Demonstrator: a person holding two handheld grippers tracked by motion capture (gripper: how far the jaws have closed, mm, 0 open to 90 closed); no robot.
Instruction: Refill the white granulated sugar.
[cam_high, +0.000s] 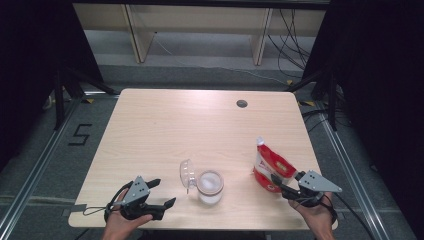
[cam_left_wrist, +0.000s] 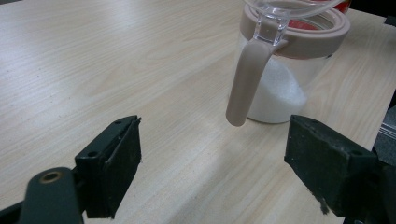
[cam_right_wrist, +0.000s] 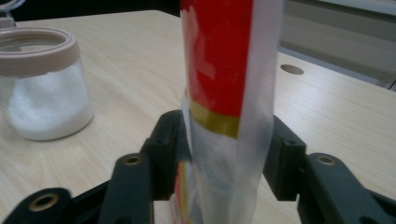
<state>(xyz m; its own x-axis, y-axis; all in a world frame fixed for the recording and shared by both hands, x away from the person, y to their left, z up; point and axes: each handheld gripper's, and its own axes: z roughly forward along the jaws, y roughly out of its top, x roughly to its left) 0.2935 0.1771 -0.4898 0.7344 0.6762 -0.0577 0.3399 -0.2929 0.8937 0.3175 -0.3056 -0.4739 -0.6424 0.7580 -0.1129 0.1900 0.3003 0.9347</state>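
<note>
A clear jar (cam_high: 210, 186) with a beige rim holds white granules and stands near the table's front edge; its clear lid (cam_high: 187, 175) is flipped open to the left. My left gripper (cam_high: 166, 191) is open, left of the jar. In the left gripper view the jar (cam_left_wrist: 280, 88) and its beige clasp (cam_left_wrist: 245, 84) stand just beyond the wide-apart jaws of the left gripper (cam_left_wrist: 212, 154). A red and white bag (cam_high: 270, 170) stands upright at the right. My right gripper (cam_high: 278, 184) is open, with the bag (cam_right_wrist: 224, 60) unsqueezed between the jaws of the right gripper (cam_right_wrist: 226, 154).
The wooden table (cam_high: 175, 125) has a round cable hole (cam_high: 242, 103) near its far edge. The right gripper view shows the jar (cam_right_wrist: 46, 93) off to the left of the bag. Black curtains and metal stands flank the table.
</note>
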